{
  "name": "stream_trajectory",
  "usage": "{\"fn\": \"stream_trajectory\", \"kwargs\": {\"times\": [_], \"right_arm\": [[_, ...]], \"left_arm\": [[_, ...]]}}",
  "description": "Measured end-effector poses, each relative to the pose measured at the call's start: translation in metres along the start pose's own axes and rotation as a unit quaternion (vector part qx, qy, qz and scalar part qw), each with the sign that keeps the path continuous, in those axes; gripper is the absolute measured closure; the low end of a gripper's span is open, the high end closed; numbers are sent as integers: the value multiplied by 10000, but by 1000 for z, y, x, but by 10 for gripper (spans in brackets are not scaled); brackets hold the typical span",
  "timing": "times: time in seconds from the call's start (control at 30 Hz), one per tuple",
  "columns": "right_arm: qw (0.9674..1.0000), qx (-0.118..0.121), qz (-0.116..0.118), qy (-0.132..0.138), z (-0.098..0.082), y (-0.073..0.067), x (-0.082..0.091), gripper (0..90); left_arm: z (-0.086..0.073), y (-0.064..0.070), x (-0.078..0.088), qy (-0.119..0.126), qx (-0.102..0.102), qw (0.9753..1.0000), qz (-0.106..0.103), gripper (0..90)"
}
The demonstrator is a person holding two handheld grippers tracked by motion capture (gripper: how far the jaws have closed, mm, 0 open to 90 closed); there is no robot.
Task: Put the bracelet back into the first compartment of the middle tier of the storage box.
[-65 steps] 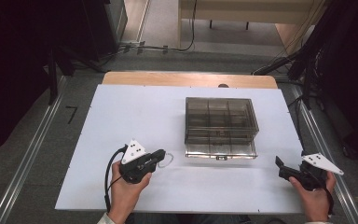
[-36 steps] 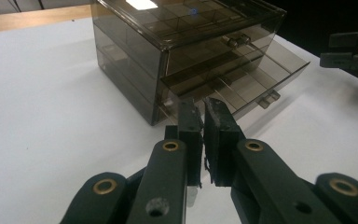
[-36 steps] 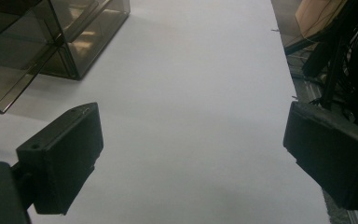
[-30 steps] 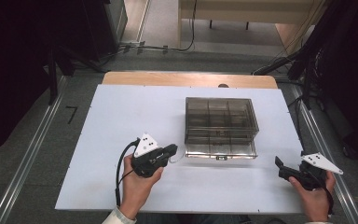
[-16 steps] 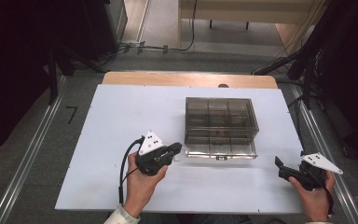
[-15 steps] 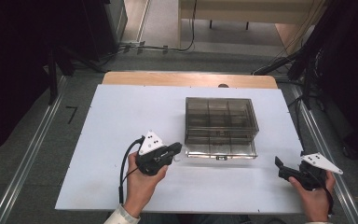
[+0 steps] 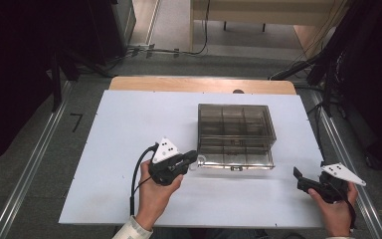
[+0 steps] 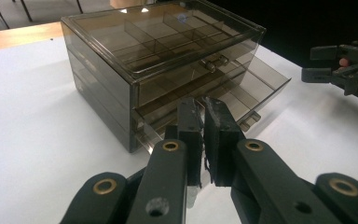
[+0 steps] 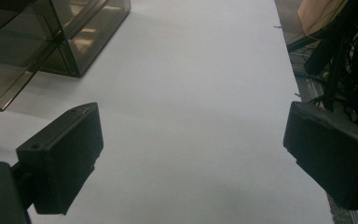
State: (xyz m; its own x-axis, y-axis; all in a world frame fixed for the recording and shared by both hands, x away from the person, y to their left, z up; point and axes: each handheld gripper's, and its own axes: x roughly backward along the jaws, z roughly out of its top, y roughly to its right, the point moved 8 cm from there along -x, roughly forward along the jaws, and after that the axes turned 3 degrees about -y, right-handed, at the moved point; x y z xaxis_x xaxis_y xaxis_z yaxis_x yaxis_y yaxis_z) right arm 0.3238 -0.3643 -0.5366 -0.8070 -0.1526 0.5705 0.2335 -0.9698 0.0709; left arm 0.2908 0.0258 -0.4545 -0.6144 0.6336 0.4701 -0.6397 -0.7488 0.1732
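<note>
White surface (image 7: 129, 124) on a wooden table, dark room behind. Smoky drawer box (image 7: 236, 134) sits right of centre; its lower drawers (image 8: 242, 91) are pulled partway out. Left gripper (image 7: 193, 160) at the box's front-left corner, jaws almost closed, nothing visibly between them. Right gripper (image 7: 298, 177) near the surface's right edge, jaws wide apart, empty.

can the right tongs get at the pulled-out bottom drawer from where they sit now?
Probably yes. The right tongs are open and hold nothing, and bare white table lies between them and the open bottom drawer of the smoked organizer. The left tongs sit at the drawer's other end, apart from that path.
</note>
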Motion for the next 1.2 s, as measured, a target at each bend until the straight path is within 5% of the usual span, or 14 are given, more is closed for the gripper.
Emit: {"fn": "stream_trajectory", "kwargs": {"times": [1.2], "right_arm": [[10000, -4, 19, -16, 0, 0, 0, 33]], "left_arm": [[13, 5, -17, 204, 119, 9997, -76, 864]]}}
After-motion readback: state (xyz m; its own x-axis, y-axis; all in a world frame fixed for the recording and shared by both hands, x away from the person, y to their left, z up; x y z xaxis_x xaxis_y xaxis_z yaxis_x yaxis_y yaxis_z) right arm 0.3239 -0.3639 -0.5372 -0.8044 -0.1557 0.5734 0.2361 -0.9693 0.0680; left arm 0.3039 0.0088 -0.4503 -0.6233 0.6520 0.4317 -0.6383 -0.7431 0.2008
